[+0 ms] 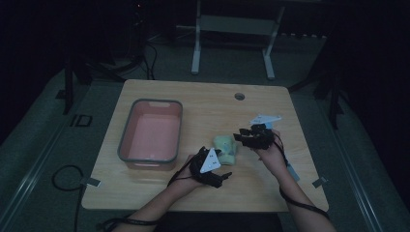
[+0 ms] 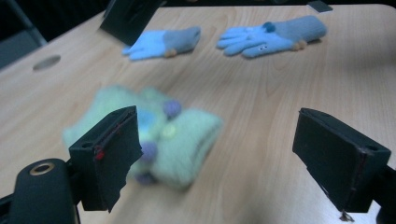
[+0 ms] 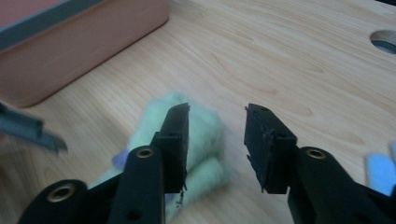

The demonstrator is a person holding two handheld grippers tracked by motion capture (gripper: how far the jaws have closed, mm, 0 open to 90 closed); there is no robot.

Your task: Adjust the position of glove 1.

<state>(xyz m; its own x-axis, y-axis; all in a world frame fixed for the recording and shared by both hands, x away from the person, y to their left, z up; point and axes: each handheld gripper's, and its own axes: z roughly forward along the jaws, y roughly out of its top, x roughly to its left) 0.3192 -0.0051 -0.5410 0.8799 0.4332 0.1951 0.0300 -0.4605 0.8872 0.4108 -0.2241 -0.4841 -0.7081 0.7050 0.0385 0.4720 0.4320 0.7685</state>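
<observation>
work in hand: both claws close in on a pale green pair of gloves (image 1: 226,147) lying folded on the wooden surface (image 1: 208,104), just right of the pink bin (image 1: 151,133).
left claw (image 2: 219,154): jaws spread wide, holding nothing; the green bundle sits just beyond its left jaw.
right claw (image 3: 217,142): jaws partly open with a clear gap, empty; the green gloves lie behind and under its left jaw.
how it will handle: judged soft, light and floppy, a fuzzy knit with small purple and yellow bobbles; it should squash under the jaws and may unfold when lifted.
where to grip: likely across the thick folded middle, so both layers come up together.
nearby: two blue gloves (image 2: 219,37) lie apart, farther off.
writing: no brand or label can be read.
</observation>
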